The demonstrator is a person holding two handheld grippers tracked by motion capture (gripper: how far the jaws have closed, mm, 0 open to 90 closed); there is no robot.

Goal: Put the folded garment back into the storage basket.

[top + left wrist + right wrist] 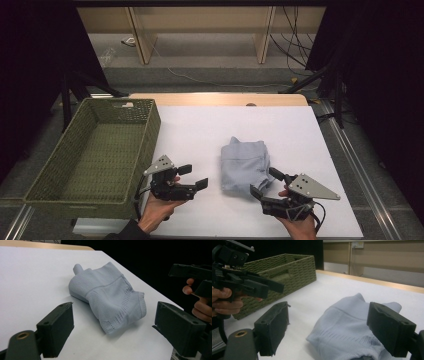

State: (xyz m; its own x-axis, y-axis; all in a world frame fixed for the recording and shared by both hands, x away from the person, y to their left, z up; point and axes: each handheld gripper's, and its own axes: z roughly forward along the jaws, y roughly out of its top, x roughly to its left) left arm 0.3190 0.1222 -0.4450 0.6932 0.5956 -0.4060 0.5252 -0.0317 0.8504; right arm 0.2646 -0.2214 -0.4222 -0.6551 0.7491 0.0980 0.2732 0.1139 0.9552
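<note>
Folded pale blue knit garment lies mid-table on the white table, right of the basket. It looks soft, light and floppy, with a ribbed hem; not fragile, not slippery. It will likely sag and unfold if pinched at one point, so better to grab through all the folded layers at the near edge, both sides at once. Right gripper is released, jaws spread, just at the garment's near right corner, not gripping. Left gripper is also released, jaws apart, near its left side, clear of it. Basket holds nothing visible.
</note>
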